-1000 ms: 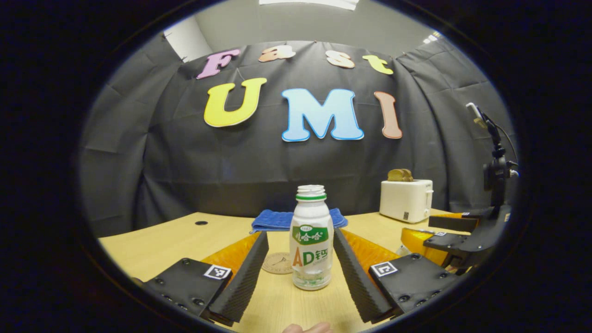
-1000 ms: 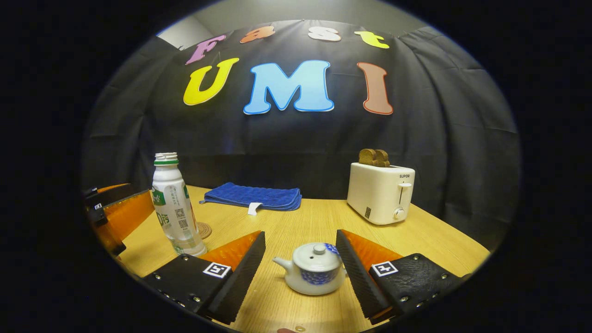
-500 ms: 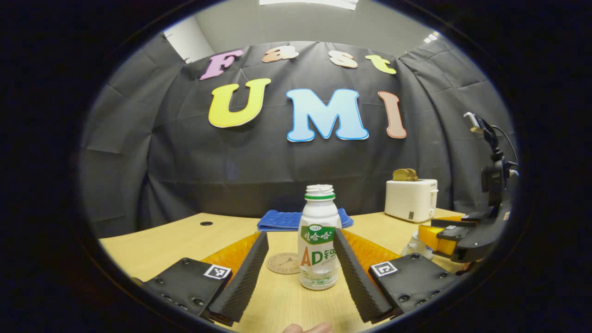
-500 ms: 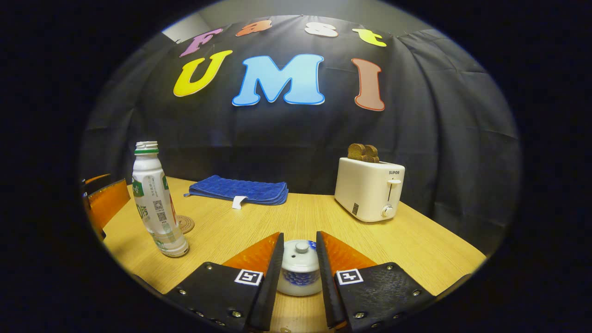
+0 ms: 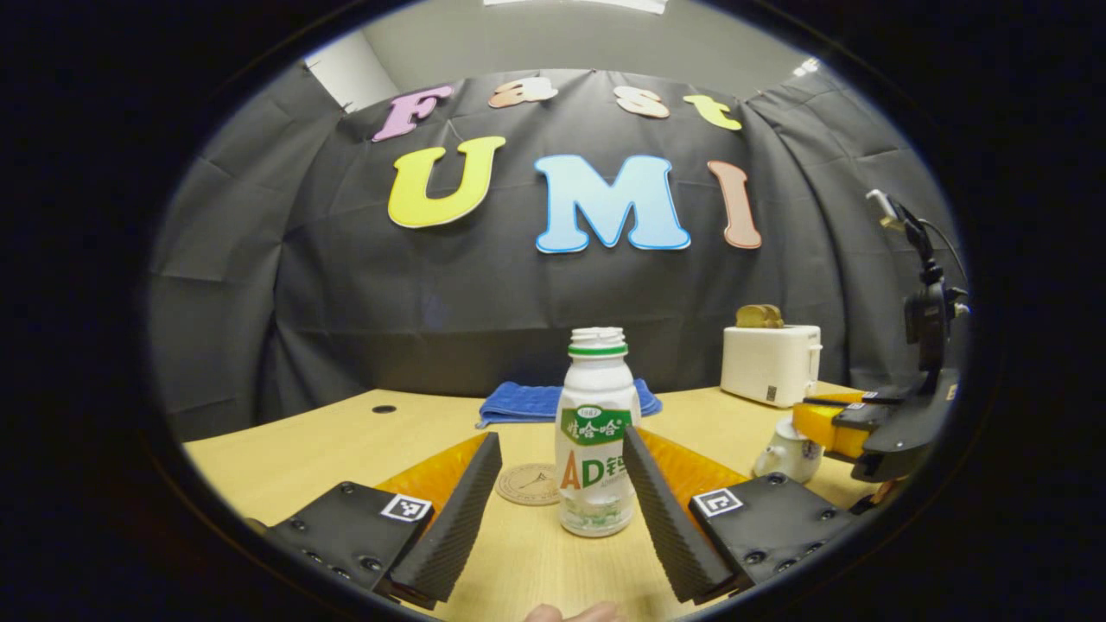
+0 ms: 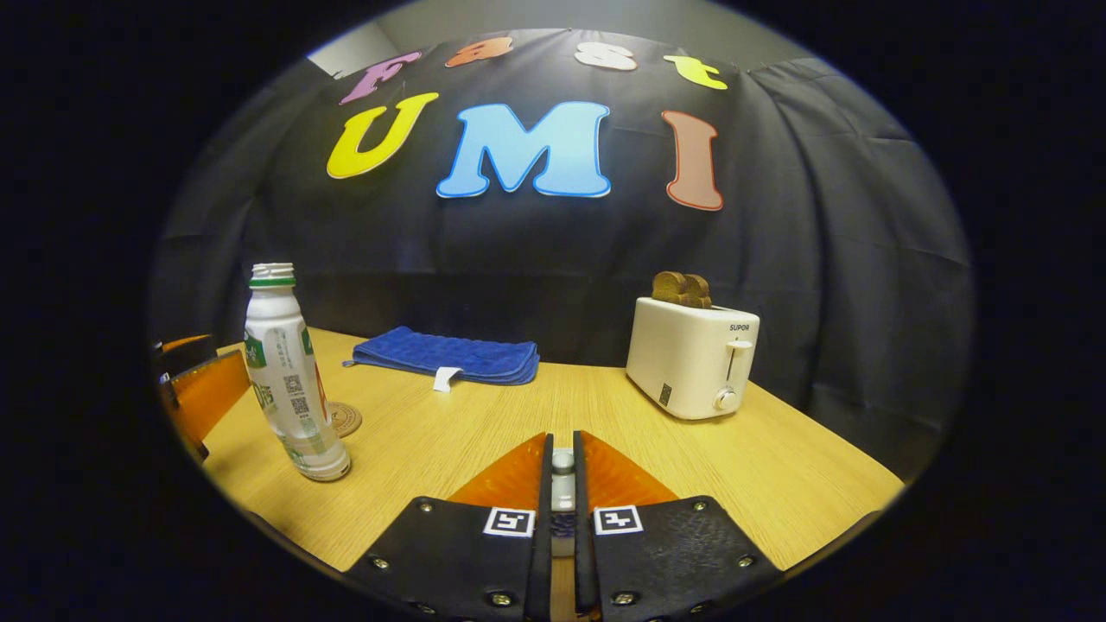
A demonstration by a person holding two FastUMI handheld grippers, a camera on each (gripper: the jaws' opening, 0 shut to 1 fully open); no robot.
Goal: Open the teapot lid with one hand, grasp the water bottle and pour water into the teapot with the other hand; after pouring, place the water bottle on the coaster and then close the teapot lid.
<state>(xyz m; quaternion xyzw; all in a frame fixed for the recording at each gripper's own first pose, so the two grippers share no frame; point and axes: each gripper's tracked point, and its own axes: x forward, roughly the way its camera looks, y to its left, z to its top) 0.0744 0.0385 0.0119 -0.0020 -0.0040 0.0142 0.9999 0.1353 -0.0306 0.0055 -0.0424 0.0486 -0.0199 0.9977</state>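
Note:
A white water bottle (image 5: 596, 432) with a green label and no cap stands on the table between the spread fingers of my open left gripper (image 5: 562, 441), close to its right finger. Just left of it lies the round coaster (image 5: 529, 484). The small white teapot (image 5: 788, 451) sits to the right, under my right gripper (image 5: 842, 423). In the right gripper view, my right gripper (image 6: 562, 471) is shut on the teapot lid (image 6: 562, 491), a sliver of which shows between the fingers. I cannot tell if the lid is lifted. The bottle (image 6: 289, 389) and coaster (image 6: 344, 419) stand left.
A folded blue towel (image 6: 449, 356) lies at the back of the wooden table (image 6: 778, 466). A white toaster (image 6: 691, 354) with bread in it stands at the back right. The left gripper (image 6: 194, 393) shows at the left edge, beside the bottle.
My right gripper has closed from wide open onto the teapot lid. The left gripper has drifted slightly, so the bottle now sits nearer its right finger.

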